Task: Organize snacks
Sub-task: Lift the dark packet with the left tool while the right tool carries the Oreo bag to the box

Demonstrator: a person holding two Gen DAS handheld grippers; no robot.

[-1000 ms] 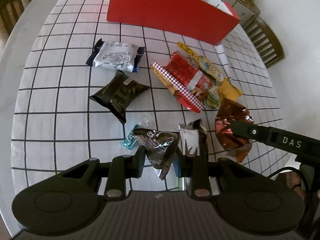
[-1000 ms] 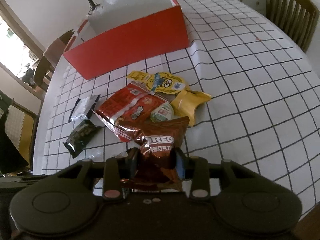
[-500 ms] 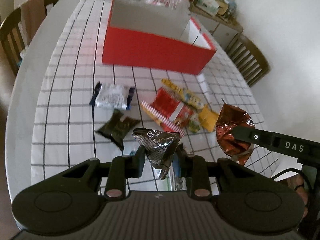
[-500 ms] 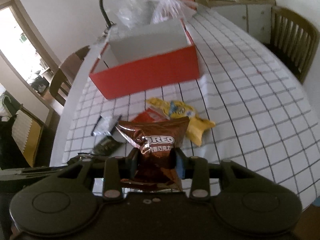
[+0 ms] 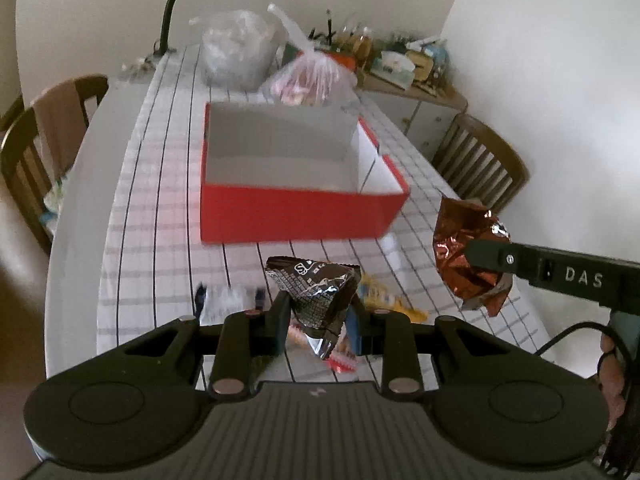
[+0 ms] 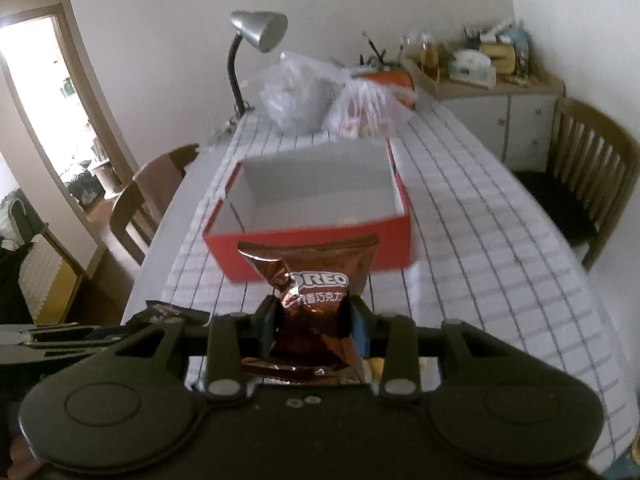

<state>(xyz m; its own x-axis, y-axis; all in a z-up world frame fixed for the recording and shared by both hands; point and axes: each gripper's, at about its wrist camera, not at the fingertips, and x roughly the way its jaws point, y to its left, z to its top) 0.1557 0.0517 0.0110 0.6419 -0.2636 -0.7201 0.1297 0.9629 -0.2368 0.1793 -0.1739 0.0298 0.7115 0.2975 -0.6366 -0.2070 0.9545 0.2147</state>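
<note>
The red box point(image 5: 300, 216) stands empty on the checked tablecloth point(image 5: 132, 208), so nothing is stowed yet. The left gripper point(image 5: 318, 314) is clamped on a dark snack packet point(image 5: 316, 288) and the right gripper point(image 6: 312, 326) on a brown Oreo packet point(image 6: 312, 276), both held above the table short of the box. Other snacks point(image 5: 384, 300) lie on the cloth, awaiting transfer.

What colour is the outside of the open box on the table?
Red outside, with a white inside. The box shows best in the left wrist view.
</note>
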